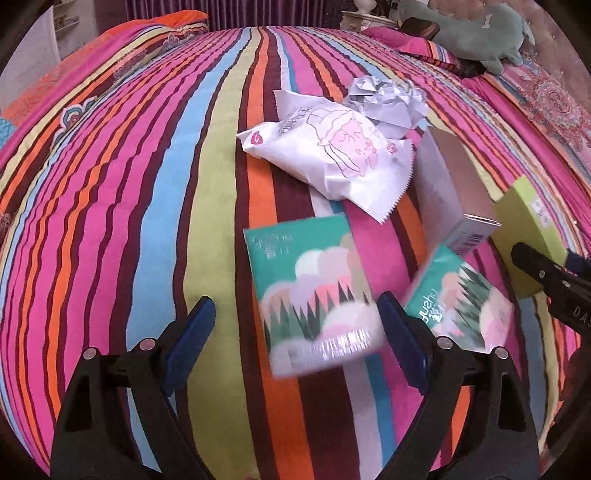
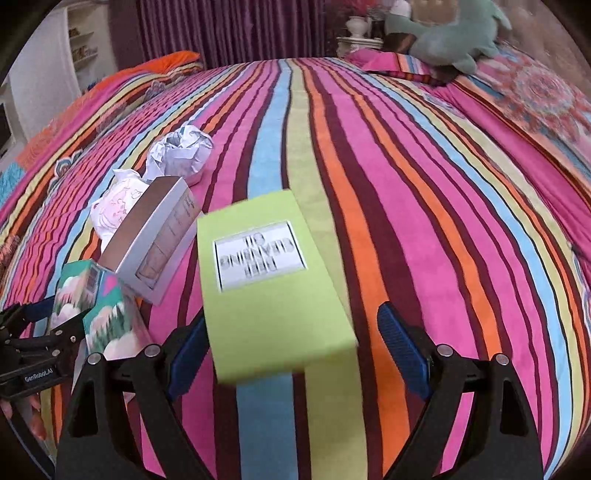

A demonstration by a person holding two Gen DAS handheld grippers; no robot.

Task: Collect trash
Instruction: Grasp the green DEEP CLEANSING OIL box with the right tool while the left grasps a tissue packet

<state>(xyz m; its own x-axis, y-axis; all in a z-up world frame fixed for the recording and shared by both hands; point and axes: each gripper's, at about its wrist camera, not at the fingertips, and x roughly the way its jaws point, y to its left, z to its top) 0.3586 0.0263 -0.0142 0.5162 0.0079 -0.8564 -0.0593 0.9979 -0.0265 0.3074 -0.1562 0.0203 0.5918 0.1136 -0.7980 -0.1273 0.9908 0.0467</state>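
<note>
Trash lies in a loose heap on a striped bed cover [image 1: 110,221]. A green tissue pack [image 1: 314,288] sits between the blue pads of my left gripper [image 1: 295,343], which is open and clear of it. A second tissue pack [image 1: 461,302] is right of it, with a white cartoon wrapper [image 1: 332,155], crumpled paper [image 1: 384,99] and a grey box [image 1: 447,192] beyond. My right gripper [image 2: 295,350] is open around the near end of a lime-green box [image 2: 269,284], with a gap on the right. The left gripper [image 2: 55,317] shows at the left edge by the tissue packs [image 2: 99,295].
A green plush toy [image 2: 450,37] rests on pillows at the bed's far right. An orange pillow [image 2: 173,61] lies far left. Purple curtains [image 2: 221,29], a white shelf [image 2: 74,48] and a nightstand with a vase [image 2: 358,27] stand behind the bed.
</note>
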